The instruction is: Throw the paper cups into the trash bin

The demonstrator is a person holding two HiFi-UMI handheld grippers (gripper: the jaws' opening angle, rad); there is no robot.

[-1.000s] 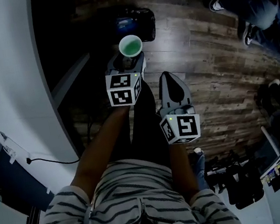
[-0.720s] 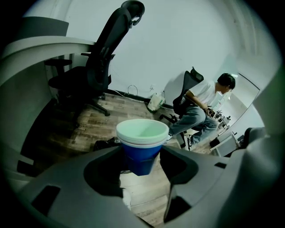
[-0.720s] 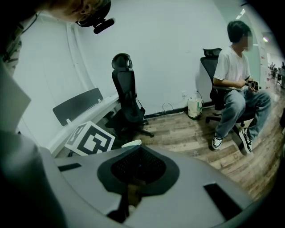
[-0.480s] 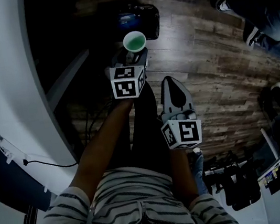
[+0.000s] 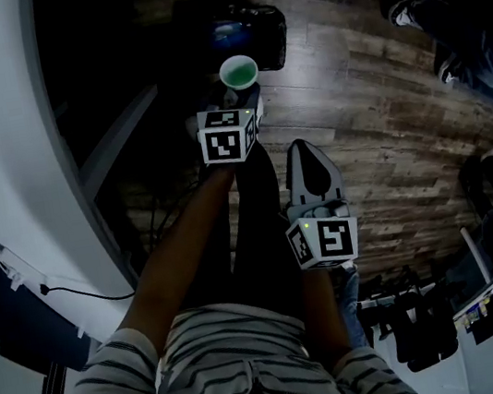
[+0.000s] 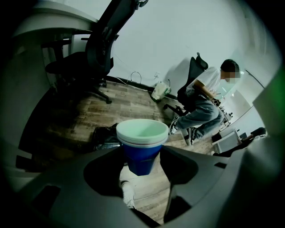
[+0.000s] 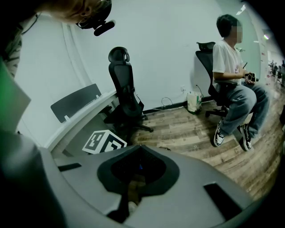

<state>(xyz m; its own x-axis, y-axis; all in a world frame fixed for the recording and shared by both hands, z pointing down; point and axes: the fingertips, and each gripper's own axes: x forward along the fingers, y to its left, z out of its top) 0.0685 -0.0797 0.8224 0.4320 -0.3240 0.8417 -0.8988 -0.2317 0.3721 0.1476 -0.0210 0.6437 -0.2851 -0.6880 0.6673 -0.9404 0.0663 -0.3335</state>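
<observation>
My left gripper [image 5: 237,99] is shut on a blue paper cup [image 5: 238,72] with a white rim and pale green inside. It holds the cup upright above the wooden floor. In the left gripper view the cup [image 6: 141,147] sits between the two jaws [image 6: 142,156] and shows a doubled rim, like stacked cups. Just beyond the cup stands the black-lined trash bin [image 5: 243,35], seen as a dark bag [image 6: 104,136] on the floor behind the cup. My right gripper [image 5: 305,151] hangs lower and nearer to me, shut and empty, its tips together [image 7: 138,148].
A white curved desk [image 5: 3,138] runs down the left. A black office chair [image 7: 126,95] stands by it. A seated person [image 7: 232,75] in jeans sits at the far right, feet [image 5: 447,55] on the floor. Cables [image 5: 152,221] lie under the desk.
My left gripper has carried the cup a little forward, closer to the trash bin. The right gripper has hardly moved.
</observation>
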